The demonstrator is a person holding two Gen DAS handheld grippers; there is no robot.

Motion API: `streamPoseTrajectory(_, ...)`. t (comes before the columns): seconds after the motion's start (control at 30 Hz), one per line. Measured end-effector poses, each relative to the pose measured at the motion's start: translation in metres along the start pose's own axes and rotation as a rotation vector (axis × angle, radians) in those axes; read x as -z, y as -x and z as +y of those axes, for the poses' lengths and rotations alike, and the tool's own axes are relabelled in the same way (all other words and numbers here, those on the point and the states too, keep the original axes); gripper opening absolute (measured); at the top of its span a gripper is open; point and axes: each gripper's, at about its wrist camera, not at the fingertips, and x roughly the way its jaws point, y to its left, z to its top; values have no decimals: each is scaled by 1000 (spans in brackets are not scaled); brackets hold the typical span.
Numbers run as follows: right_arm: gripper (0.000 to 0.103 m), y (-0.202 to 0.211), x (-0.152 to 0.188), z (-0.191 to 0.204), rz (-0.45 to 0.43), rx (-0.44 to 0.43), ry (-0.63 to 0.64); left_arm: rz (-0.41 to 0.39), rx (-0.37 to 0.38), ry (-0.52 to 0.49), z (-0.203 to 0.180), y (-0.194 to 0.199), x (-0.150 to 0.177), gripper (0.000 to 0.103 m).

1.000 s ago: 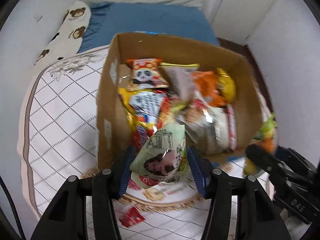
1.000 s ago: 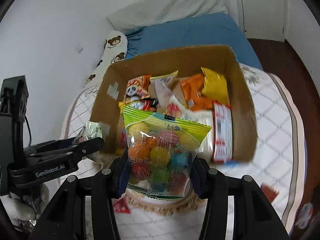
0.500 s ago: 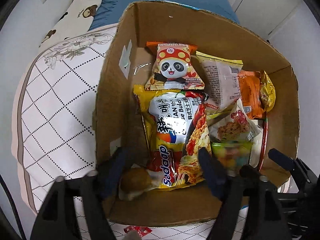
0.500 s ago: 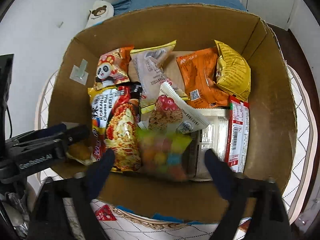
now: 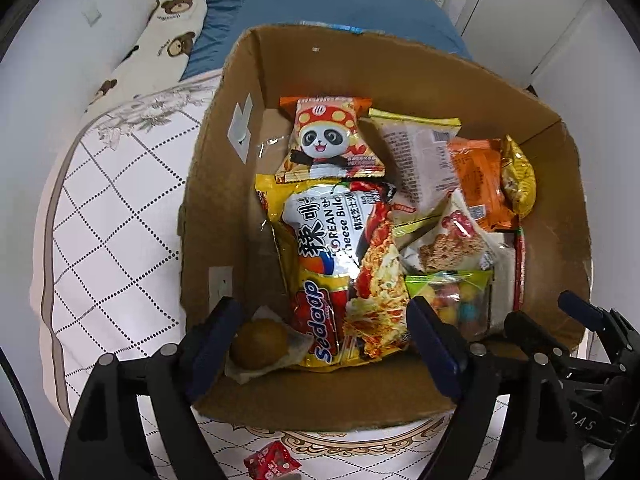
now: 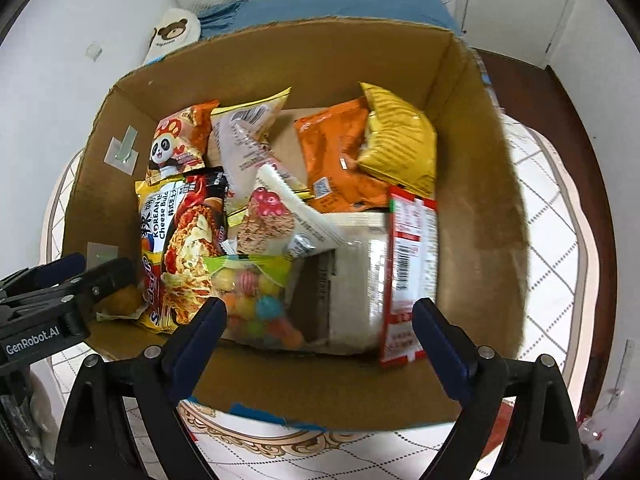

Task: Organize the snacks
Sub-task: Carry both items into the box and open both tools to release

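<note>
An open cardboard box (image 5: 224, 184) on the bed holds several snack packets, among them a yellow noodle pack (image 5: 340, 272) and a panda packet (image 5: 328, 140). My left gripper (image 5: 324, 332) hangs over the box's near left corner with its jaws opening. A round brown snack in a clear wrapper (image 5: 258, 344) lies loose on the box floor by the left finger. My right gripper (image 6: 320, 328) is over the near side of the box (image 6: 480, 220), its jaws opening too. A bag of coloured candy balls (image 6: 256, 300) lies free beside its left finger.
A small red packet (image 5: 272, 460) lies on the quilted sheet (image 5: 112, 240) in front of the box. A bear-print pillow (image 5: 160, 40) and a blue blanket (image 5: 340, 12) lie behind it. White cupboard doors stand at the back right, and dark wooden floor (image 6: 560, 120) runs along the right.
Both grippers came down over the box and opened. The left one let go of its wrapped snack and the right one let go of the candy bag; both packets now lie inside.
</note>
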Motion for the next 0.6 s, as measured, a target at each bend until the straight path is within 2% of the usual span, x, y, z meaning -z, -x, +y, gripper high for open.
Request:
streamPoseTrajectory(0.17, 96, 27, 12, 0, -67, 31, 18, -61, -16, -24, -6, 21, 12, 85)
streamPoseTrajectory(0.3, 96, 50, 23, -3, -114, 18, 9, -117, -28, -29, -8, 42, 22, 85)
streamPoseTrajectory(0.6, 96, 104, 49, 1, -238, 36, 41, -235, -18, -49, -11, 94, 52, 85)
